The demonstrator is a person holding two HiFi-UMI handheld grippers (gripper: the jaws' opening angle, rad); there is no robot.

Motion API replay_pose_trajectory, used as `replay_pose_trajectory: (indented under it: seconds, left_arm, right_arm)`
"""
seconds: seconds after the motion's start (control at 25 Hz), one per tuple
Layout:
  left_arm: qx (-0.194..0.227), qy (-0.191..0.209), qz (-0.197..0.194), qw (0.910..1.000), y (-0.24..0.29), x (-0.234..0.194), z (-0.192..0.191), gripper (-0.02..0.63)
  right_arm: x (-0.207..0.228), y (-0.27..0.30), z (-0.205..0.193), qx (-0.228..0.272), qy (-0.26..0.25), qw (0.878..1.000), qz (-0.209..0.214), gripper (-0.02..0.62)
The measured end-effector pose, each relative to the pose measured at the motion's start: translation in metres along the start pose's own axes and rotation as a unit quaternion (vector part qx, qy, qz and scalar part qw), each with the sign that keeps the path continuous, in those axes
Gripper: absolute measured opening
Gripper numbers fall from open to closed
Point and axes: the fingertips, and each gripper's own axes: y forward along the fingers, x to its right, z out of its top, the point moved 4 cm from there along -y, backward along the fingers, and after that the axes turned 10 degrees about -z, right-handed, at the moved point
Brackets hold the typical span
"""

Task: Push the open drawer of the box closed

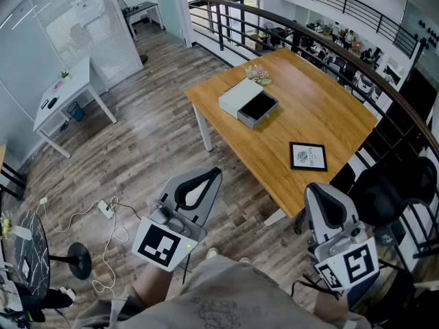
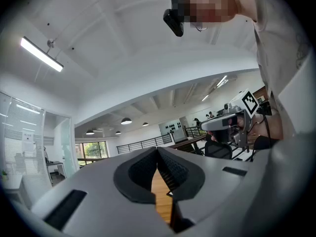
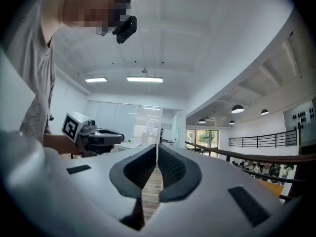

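A white box [image 1: 239, 96] lies on the far part of the wooden table [image 1: 322, 118], its dark drawer [image 1: 258, 108] pulled out toward the table's middle. Both grippers are held low and close to the person's body, far from the box. My left gripper [image 1: 216, 172] is shut and empty, jaw tips touching. My right gripper [image 1: 314, 188] is shut and empty too. In the left gripper view the left gripper [image 2: 157, 148] tilts up at the ceiling, with the right one [image 2: 232, 122] seen beside it. The right gripper [image 3: 157, 145] also tilts upward in its own view.
A framed picture [image 1: 308, 156] lies on the table's near part, small flowers [image 1: 258, 73] behind the box. A black railing [image 1: 288, 26] curves behind the table. Black chairs [image 1: 391, 184] stand at right. A white desk [image 1: 65, 94] and a floor cable [image 1: 103, 214] are at left.
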Motion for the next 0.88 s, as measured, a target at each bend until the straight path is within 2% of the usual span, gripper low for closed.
replay_pose_trajectory:
  seconds: [0.36,0.64,0.88]
  left_arm:
    - [-0.007,0.003,-0.01,0.9999,0.006,0.012,0.003,0.015]
    - [-0.019,-0.001,-0.01,0.9998,0.011,0.024,0.0,0.015]
    - [-0.021,0.007,-0.011,0.9997,0.012,0.035,-0.002,0.015]
  right_arm:
    - [0.002,-0.005,-0.006,-0.006,-0.003,1.0,0.003,0.038]
    - [-0.012,-0.009,-0.015,-0.012,0.009,0.999,0.051,0.038]
    - [-0.001,-0.017,-0.018,-0.001,0.017,0.999,0.045,0.04]
